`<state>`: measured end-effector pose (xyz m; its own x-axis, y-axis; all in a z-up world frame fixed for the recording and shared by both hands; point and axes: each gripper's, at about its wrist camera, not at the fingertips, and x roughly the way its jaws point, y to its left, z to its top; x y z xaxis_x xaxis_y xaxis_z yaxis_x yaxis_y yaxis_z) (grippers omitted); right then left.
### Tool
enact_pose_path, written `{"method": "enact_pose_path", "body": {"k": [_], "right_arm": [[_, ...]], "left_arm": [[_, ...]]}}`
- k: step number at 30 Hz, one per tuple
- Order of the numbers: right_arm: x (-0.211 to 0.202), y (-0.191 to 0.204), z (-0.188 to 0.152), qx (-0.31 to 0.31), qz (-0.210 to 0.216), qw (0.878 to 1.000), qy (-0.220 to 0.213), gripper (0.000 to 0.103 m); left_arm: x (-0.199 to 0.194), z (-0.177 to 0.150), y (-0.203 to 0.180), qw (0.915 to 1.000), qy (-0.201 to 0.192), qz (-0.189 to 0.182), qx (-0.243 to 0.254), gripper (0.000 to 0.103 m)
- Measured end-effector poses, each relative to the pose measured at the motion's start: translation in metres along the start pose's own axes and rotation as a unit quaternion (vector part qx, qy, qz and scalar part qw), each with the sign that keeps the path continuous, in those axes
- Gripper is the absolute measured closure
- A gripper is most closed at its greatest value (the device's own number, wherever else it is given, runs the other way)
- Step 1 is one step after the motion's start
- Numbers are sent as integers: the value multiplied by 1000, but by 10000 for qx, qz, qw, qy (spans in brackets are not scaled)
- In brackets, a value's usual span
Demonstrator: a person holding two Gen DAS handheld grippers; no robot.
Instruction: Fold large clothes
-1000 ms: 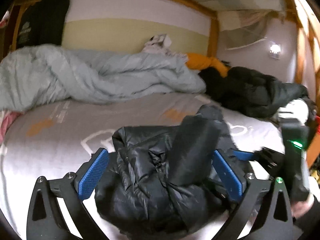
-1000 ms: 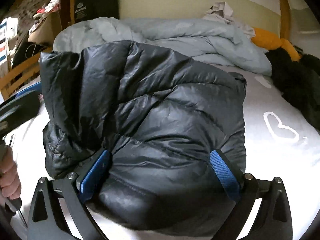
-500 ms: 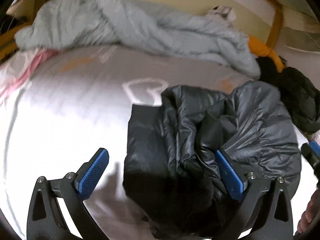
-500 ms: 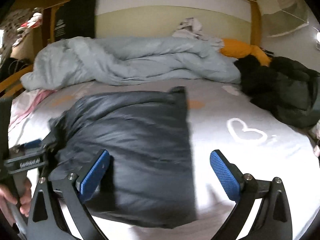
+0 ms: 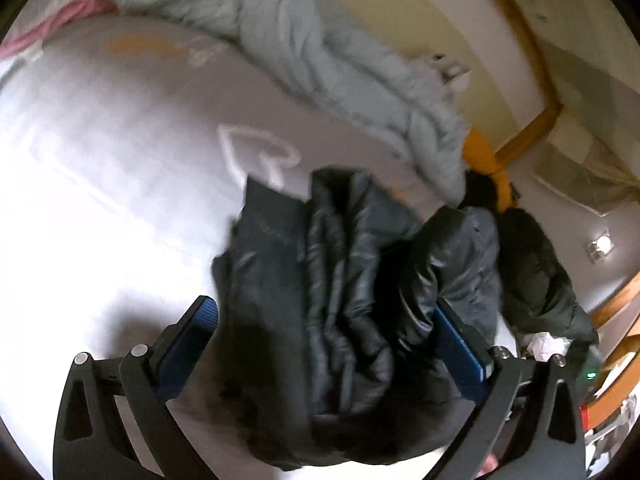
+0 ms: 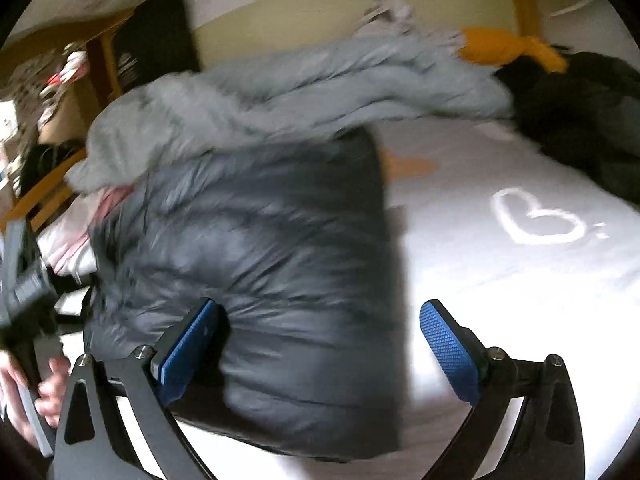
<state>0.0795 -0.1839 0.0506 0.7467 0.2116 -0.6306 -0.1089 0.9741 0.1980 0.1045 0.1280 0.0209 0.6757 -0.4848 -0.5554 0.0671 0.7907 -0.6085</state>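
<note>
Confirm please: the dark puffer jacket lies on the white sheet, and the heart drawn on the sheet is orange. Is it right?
Not quite. The heart is white, as the right wrist view shows. The dark puffer jacket does lie on the white sheet.

It was a bedroom in a home. A bed [image 6: 520, 280] with a pale sheet printed with a white heart outline [image 6: 536, 216] filled most of both views. A rumpled light grey-blue duvet [image 6: 280, 92] lay across the upper middle of the right wrist view, with an orange cushion [image 6: 508, 50] at its upper right. A wooden bed frame [image 5: 528, 36] ran against a cream wall at the upper right of the left wrist view. Dark clothes [image 5: 536, 280] were heaped at the right edge there.
</note>
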Motion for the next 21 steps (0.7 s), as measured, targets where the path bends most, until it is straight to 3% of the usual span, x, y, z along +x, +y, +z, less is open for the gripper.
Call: {"method": "enact_pose_path", "body": {"k": [1,5,9,13,17,21], "right_arm": [[6,4,-3,-50,155,9998,121,1],[13,19,-9,-285,-79,9996,45,0],[14,18,-8,-263,-25,9996,124,0],[4,16,-4,-352,-162,9993,5,0],[-10,-2,3,-12,-511,9979,-393,0],[1,-31,5,562,-142,9983,-25,0]], "left_arm": [[-2,-1,-5,9999,-76,-48,109,1],[10,-5,-22,9988,164,-301,362,0],[33,-21,-31,9937,421,459,937,0],[34,-30,-15,9952,444,709,499,0],[40,-36,-5,9964,504,650,219,0],[44,-40,-7,9964,571,568,273,0]]}}
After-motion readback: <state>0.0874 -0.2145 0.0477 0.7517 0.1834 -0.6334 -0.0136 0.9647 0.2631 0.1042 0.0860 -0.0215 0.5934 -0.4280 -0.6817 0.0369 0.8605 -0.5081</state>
